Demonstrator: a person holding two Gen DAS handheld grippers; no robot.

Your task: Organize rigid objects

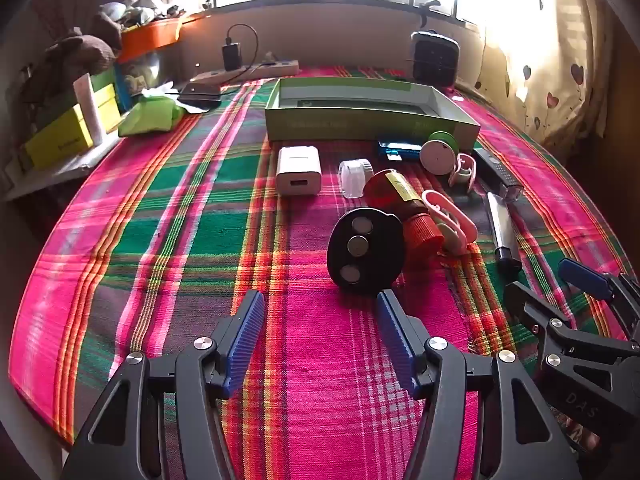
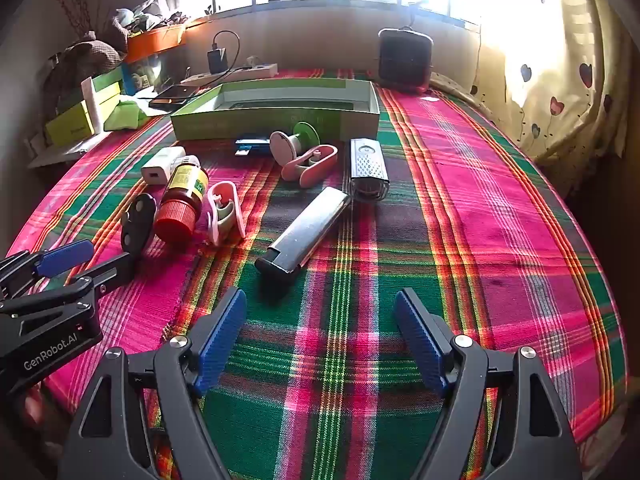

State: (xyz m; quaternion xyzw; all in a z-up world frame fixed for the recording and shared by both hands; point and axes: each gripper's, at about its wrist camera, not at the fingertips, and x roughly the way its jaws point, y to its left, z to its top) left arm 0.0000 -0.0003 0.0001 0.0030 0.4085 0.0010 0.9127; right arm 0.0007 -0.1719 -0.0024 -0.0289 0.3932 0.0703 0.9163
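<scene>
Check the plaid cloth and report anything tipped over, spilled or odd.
The brown bottle with the red cap lies on its side among the loose items in front of the green box, cap on, no spill visible. Nothing else stands out.

Green box [image 1: 372, 124] label blurred; blue card [image 1: 394, 149] partly hidden.
</scene>
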